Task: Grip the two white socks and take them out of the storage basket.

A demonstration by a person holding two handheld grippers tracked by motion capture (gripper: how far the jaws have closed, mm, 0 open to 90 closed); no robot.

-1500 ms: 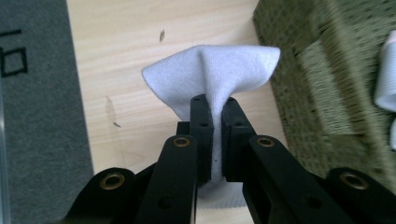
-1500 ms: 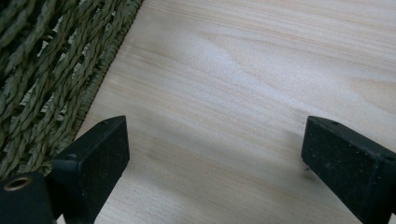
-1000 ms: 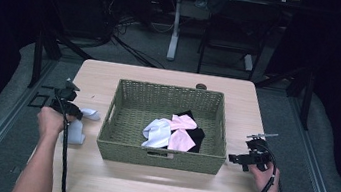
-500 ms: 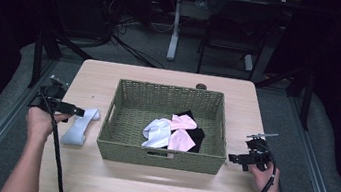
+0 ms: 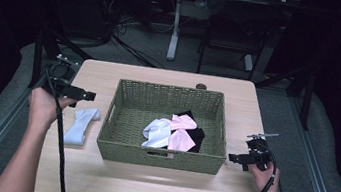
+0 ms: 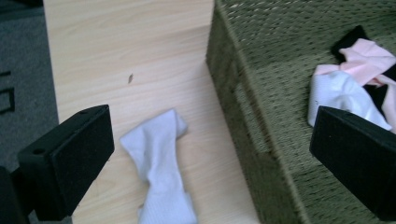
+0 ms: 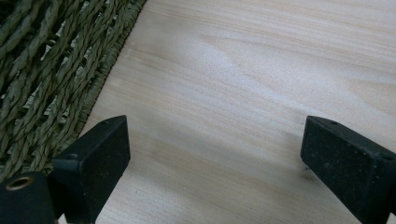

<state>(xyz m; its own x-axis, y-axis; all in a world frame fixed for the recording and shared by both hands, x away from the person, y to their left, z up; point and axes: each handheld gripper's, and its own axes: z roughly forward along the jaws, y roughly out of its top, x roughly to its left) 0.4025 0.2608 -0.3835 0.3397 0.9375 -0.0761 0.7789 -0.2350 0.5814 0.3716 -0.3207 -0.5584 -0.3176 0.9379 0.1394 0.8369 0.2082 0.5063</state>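
A green woven basket (image 5: 161,156) stands mid-table, holding a white sock (image 5: 157,131), a pink sock (image 5: 182,130) and a black one (image 5: 198,134). Another white sock (image 5: 80,124) (image 6: 159,172) lies flat on the table left of the basket. My left gripper (image 5: 88,96) hangs open above the table, just beyond that sock, pointing at the basket's left wall (image 6: 247,102). In the left gripper view nothing is between its wide-apart jaws. My right gripper (image 5: 234,158) rests low by the basket's right front corner (image 7: 51,88), open and empty.
The wooden table (image 5: 145,188) has bare strips in front of the basket and on both sides. A small dark round object (image 5: 201,86) sits at the far edge. Chairs and stands fill the dark floor behind.
My left gripper has let go of the white sock, which now lies on the table, and has lifted and moved away from me. The right gripper has not moved.
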